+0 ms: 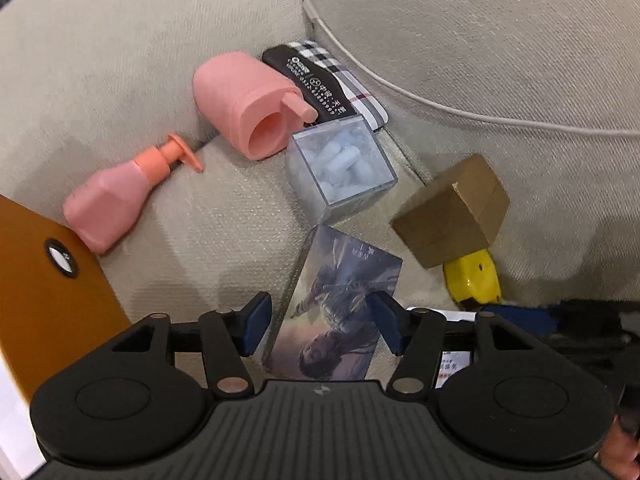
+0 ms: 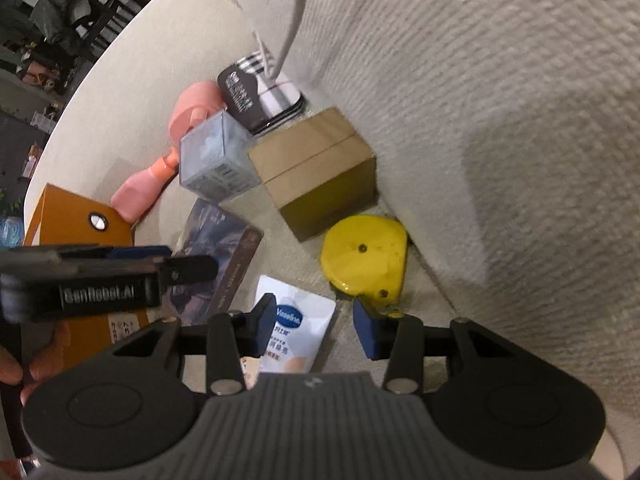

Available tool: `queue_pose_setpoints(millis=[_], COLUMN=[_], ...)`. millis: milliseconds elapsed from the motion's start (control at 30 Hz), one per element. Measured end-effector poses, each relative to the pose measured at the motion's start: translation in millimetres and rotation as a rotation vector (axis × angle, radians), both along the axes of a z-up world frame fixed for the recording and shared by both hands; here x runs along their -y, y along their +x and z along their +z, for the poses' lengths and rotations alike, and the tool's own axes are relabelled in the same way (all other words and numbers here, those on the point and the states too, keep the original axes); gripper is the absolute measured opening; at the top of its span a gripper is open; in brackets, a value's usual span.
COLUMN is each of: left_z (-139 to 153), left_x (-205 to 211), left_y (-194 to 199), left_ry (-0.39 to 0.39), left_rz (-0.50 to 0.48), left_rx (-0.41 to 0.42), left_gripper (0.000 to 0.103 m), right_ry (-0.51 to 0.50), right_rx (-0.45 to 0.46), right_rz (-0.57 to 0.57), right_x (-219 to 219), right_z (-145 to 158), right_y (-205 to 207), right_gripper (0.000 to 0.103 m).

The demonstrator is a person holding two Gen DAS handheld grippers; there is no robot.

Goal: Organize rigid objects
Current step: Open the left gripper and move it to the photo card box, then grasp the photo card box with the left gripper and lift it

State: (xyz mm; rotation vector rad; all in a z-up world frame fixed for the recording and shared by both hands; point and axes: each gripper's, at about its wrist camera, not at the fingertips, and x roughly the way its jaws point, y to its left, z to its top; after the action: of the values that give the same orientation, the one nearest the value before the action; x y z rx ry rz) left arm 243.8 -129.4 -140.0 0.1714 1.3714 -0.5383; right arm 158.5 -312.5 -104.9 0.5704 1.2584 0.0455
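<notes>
Several rigid objects lie on a beige sofa seat. My left gripper (image 1: pixel 320 326) is open, its blue pads either side of a picture-covered flat box (image 1: pixel 336 312), which also shows in the right wrist view (image 2: pixel 216 248). My right gripper (image 2: pixel 316 330) is open above a white Vaseline packet (image 2: pixel 296 332), its right pad beside a yellow tape measure (image 2: pixel 364 258). Ahead lie a clear box of blue capsules (image 1: pixel 340 168), a cardboard box (image 1: pixel 452 212), a pink jug (image 1: pixel 248 104) and a pink pump bottle (image 1: pixel 116 200).
An orange box (image 1: pixel 44 280) stands at the left edge. A black case on a plaid one (image 1: pixel 320 80) rests in the seat corner. A white cable (image 1: pixel 440 108) runs across the back cushion. The sofa back (image 2: pixel 480 120) rises at the right.
</notes>
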Motion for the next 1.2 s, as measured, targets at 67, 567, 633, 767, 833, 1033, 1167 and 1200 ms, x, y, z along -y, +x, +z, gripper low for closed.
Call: queue_pose_setpoints(millis=[67, 567, 633, 767, 833, 1033, 1167, 1200], left_z=[-5, 6, 4, 2, -1, -17, -17, -16], left_x=[-2, -22, -23, -19, -18, -13, -7, -7], left_y=[2, -10, -12, -10, -9, -10, -13, -12], left_ry=[-0.03, -0.089, -0.098, -0.07, -0.059, -0.116, -0.114, -0.125], left_rz=[0.026, 0.184, 0.197, 0.186, 0.181, 0.177, 0.184, 0.191], left_rx=[-0.027, -0.016, -0.027, -0.029, -0.026, -0.079, -0.072, -0.079], left_gripper=[0.07, 0.029, 0.028, 0.05, 0.063, 0.074, 0.068, 0.065], right_ry=[0.007, 0.008, -0.004, -0.002, 0.002, 0.012, -0.028, -0.031], right_rx=[0.009, 0.114, 0.09, 0.105, 0.107, 0.064, 0.067, 0.074], right_rz=[0.009, 0.101, 0.114, 0.105, 0.091, 0.059, 0.081, 0.072], right_x=[-1, -29, -35, -37, -33, -26, -33, -32], right_z=[0, 9, 0, -3, -3, -8, -9, -8], right_y=[0, 11, 16, 17, 15, 14, 16, 15], right_gripper=[0.039, 0.028, 0.021, 0.021, 0.017, 0.0, 0.0, 0.0])
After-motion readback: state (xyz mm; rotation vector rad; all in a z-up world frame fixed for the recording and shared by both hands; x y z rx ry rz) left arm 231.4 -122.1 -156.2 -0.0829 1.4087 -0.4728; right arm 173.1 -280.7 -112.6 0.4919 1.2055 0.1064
